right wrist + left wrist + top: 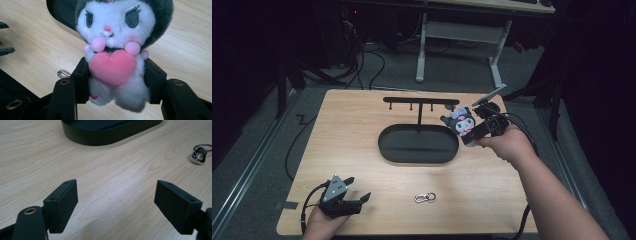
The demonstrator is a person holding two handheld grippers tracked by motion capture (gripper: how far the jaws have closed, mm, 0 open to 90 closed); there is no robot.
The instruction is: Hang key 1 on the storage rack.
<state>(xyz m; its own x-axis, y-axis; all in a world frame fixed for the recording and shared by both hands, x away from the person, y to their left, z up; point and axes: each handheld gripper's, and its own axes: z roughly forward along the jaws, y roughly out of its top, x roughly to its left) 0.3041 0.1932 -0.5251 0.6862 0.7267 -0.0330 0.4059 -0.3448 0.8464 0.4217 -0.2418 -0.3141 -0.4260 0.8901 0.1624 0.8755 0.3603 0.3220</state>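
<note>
**Plush toy pinched above the counter, left gripper idle**

Nearest the person, at the front left corner of the counter (362,150), the left gripper (360,190) rests low over the wood with its jaws spread wide and nothing between them; in the left gripper view bare wood grain lies between the two black pads (62,203). A little further in, near the front middle of the counter, a small silver key clip (425,197) lies flat by itself, well apart from both grippers.

Beyond it, in the middle of the counter, sits a black oval tray (392,150), from whose far side a thin post rises to a black crossbar with hooks (421,101).

To the right of the tray and just beside the right end of the crossbar, the right gripper (468,134) is raised off the counter and pinches a plush toy (463,121) by its body. In the right gripper view the jaws press on either side of the toy's white belly, behind its pink heart (113,67), with the dark-hooded head upright above them.
</note>
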